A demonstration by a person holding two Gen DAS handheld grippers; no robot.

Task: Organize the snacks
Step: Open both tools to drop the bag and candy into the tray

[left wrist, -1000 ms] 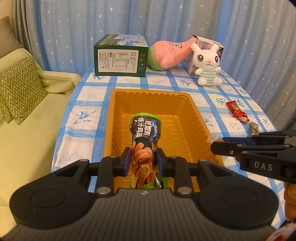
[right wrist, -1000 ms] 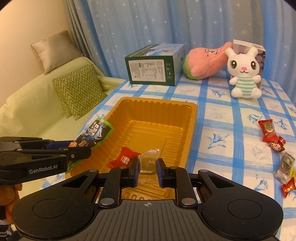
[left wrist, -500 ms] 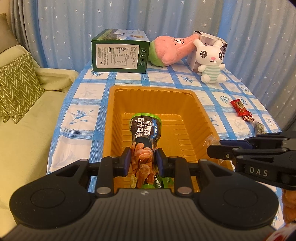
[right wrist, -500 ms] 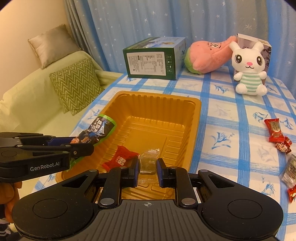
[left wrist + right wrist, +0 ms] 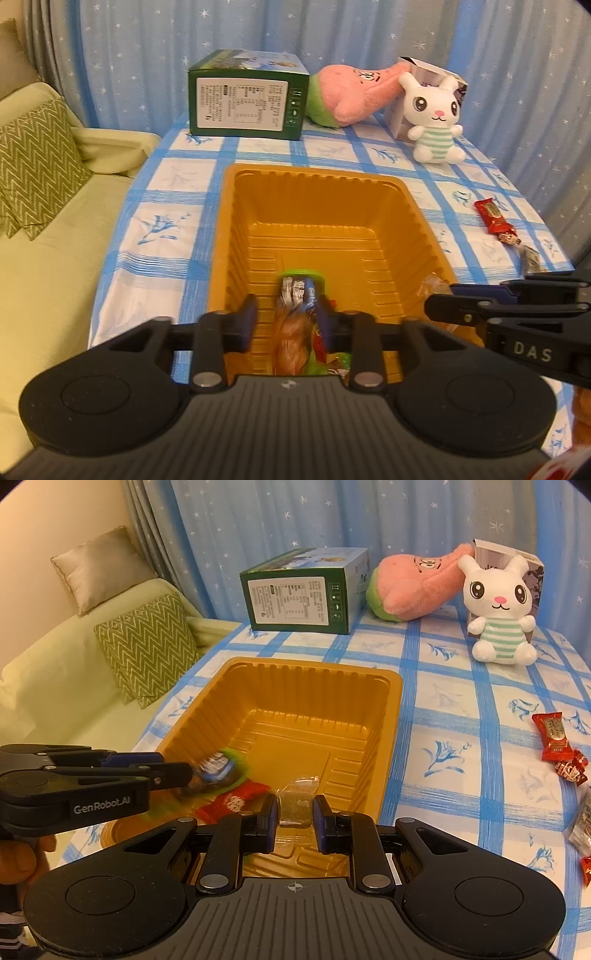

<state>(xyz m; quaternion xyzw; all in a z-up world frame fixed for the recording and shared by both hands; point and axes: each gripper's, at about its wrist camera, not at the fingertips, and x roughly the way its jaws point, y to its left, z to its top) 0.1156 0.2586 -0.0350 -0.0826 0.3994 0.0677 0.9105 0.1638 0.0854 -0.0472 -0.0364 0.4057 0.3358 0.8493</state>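
Observation:
An orange plastic tray [image 5: 317, 192] [image 5: 332, 686] sits on the checked tablecloth. My left gripper [image 5: 288, 321] is open over the tray's near end; a dark green-edged snack bag [image 5: 295, 321] drops between its jaws, blurred in the right wrist view [image 5: 218, 770]. My right gripper [image 5: 295, 819] has opened around a small clear packet [image 5: 295, 805], which hangs loose between the jaws over the tray. A red candy packet [image 5: 232, 799] lies in the tray. More red candies [image 5: 554, 734] [image 5: 493, 216] lie on the table to the right.
A green box [image 5: 245, 99] [image 5: 306, 590], a pink plush [image 5: 354, 94] [image 5: 413, 587] and a white bunny plush [image 5: 432, 118] [image 5: 496, 609] stand at the table's far side. A sofa with a zigzag cushion [image 5: 147, 646] lies to the left. Wrapped snacks [image 5: 583, 819] lie near the right edge.
Both grippers opened over the tray. The snack bag slipped down out of the left jaws, and the clear packet came free of the right jaws.

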